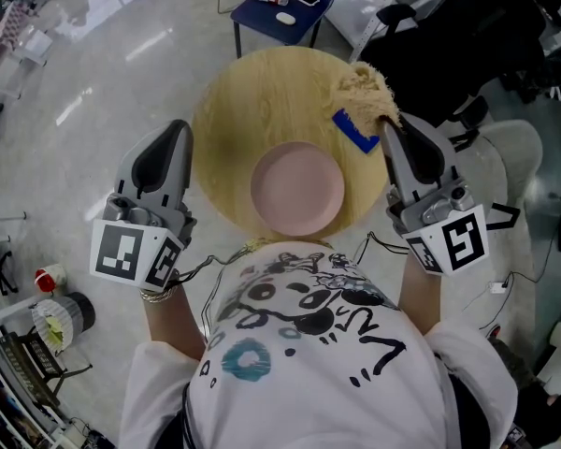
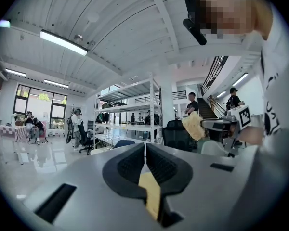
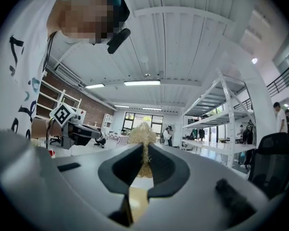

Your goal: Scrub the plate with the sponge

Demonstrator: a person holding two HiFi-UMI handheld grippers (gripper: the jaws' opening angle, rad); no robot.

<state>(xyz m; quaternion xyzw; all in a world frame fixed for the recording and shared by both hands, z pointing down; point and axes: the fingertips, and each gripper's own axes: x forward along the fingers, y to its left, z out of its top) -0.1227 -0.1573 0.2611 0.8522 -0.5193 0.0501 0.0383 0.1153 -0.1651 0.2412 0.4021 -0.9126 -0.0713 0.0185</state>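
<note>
Right now my right gripper (image 3: 145,150) pinches the tan sponge (image 3: 143,134) in nearly closed jaws; my left gripper (image 2: 145,150) sits closed, empty. Only the head view shows the pink plate (image 1: 297,188) on the round table (image 1: 243,101).

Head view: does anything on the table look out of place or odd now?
Nothing spilled or broken. The round pink plate sits close to the near edge of the round wooden table, and a blue rectangular piece lies near the tan fibrous sponge in the right hand-held gripper.
</note>
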